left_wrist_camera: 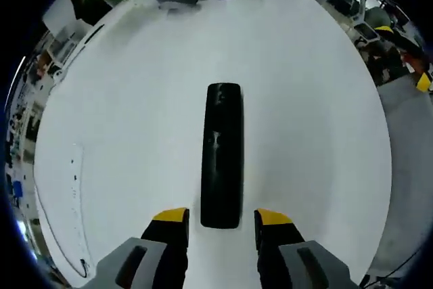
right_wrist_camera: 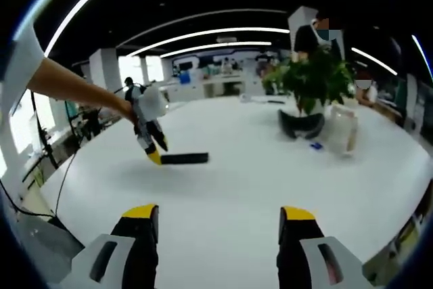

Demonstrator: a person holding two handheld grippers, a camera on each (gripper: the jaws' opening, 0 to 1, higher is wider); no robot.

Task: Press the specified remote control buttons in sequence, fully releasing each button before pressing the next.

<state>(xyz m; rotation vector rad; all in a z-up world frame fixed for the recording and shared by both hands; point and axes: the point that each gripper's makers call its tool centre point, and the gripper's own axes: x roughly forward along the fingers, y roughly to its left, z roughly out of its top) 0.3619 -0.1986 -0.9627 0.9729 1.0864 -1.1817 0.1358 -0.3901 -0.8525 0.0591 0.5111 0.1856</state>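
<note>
One black remote (left_wrist_camera: 222, 155) on white table (left_wrist_camera: 135, 113), no legible markings, both grippers' jaws spread, empty.

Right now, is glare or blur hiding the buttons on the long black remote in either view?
Left gripper view: the long black remote control is sharp enough, but dark, with faint sheen; single buttons barely separate. The white table is bright without washout. Right gripper view: the remote is small and soft, with no buttons readable; fisheye bends the ceiling light strips, and the left gripper looks slightly blurred.
</note>
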